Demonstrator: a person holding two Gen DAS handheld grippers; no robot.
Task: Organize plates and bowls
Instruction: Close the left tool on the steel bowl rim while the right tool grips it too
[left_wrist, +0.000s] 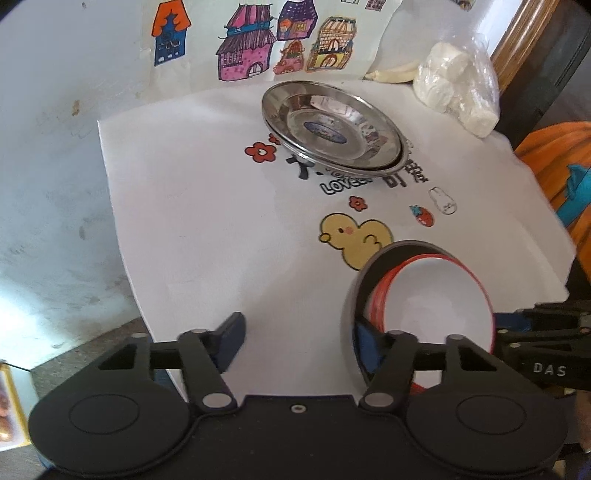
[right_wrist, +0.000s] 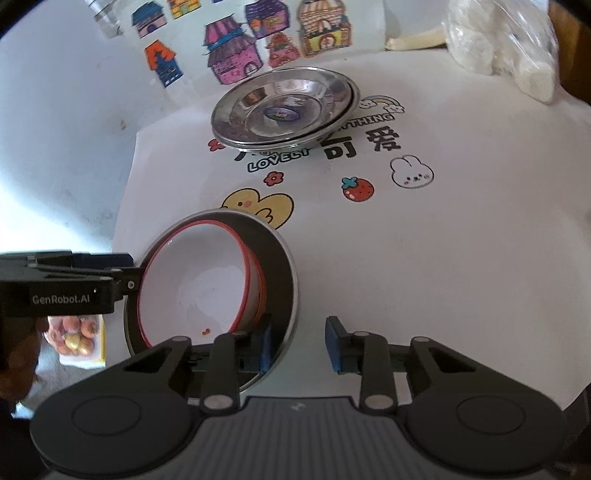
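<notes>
White cartoon-print tablecloth (right_wrist: 443, 258), house drawings (left_wrist: 243, 55) on wall, both tongs released.

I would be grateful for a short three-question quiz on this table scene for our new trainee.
1. True or false: the steel plates are stacked one on another at the far side of the cloth.
2. Where does the red-rimmed white bowl sit?
A. nested inside the dark bowl
B. on the steel plates
C. upside down on its own
3. Short answer: which printed yellow animal lies just beyond the nested bowls?

Key: 1 true; 2 A; 3 the duck.
</notes>
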